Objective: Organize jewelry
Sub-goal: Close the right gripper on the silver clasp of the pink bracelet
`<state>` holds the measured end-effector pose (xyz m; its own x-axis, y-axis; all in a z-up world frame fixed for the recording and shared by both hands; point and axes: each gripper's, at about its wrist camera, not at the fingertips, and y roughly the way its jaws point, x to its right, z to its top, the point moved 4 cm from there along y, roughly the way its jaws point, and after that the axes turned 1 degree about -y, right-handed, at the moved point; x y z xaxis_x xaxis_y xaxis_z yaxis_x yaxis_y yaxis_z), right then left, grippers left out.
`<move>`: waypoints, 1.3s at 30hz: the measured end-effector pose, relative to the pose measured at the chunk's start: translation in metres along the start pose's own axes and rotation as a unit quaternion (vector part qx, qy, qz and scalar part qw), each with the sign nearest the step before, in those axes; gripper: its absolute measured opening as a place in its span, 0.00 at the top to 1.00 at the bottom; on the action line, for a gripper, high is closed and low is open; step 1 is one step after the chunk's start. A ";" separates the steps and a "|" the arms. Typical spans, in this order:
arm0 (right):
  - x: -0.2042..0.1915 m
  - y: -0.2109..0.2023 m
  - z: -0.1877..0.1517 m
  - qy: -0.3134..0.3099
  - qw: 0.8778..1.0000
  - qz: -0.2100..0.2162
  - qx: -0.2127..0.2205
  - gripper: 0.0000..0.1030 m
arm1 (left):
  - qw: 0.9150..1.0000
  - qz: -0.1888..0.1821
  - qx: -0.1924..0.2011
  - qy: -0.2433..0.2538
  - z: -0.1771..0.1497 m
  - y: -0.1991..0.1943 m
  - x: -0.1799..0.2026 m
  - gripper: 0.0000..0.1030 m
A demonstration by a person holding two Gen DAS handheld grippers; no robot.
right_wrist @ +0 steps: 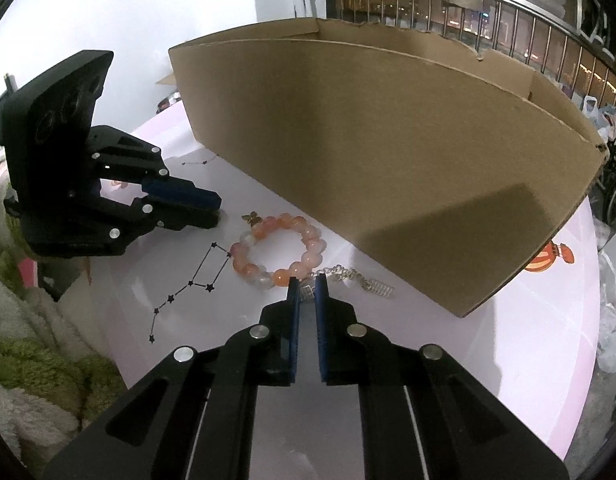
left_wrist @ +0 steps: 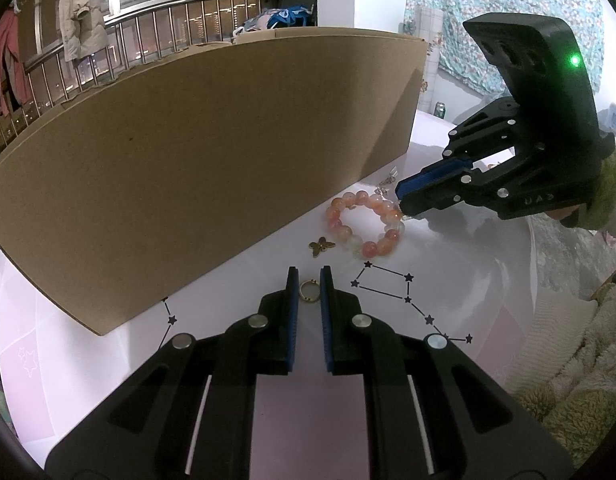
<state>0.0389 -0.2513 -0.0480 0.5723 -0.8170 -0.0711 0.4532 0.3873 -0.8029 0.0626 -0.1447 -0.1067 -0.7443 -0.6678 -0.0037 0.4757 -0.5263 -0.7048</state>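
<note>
In the left wrist view, my left gripper (left_wrist: 309, 280) is shut on a small gold ring (left_wrist: 309, 291), which rests on the pale table (left_wrist: 448, 260). Just beyond it lie a bronze butterfly charm (left_wrist: 321, 246) and a pink-orange bead bracelet (left_wrist: 336, 216). My right gripper (left_wrist: 402, 202) comes in from the right, its tips at the bracelet's far edge. In the right wrist view, the right gripper (right_wrist: 307, 290) is shut on the end of a silver chain (right_wrist: 340, 272), right beside the bead bracelet (right_wrist: 308, 236). The left gripper (right_wrist: 218, 210) sits at the left, close to the butterfly charm (right_wrist: 252, 218).
A large open cardboard box (left_wrist: 188, 160) (right_wrist: 388, 160) stands along the far side of the jewelry. A green can (left_wrist: 440, 110) sits at the table's back. Fluffy green-white sleeves (left_wrist: 612, 188) are at the table's edge, and plastic bags (right_wrist: 612, 340) lie beyond its right rim.
</note>
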 end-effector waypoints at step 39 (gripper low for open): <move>-0.012 -0.001 0.000 0.024 0.999 -0.028 -0.009 0.94 | 1.000 0.004 0.002 -0.001 0.000 0.000 -0.001 0.91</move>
<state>0.0313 -0.2418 -0.0461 0.5132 -0.8566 -0.0534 0.4712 0.3332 -0.8167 0.0635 -0.1444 -0.1067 -0.7400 -0.6726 -0.0071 0.4829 -0.5238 -0.7017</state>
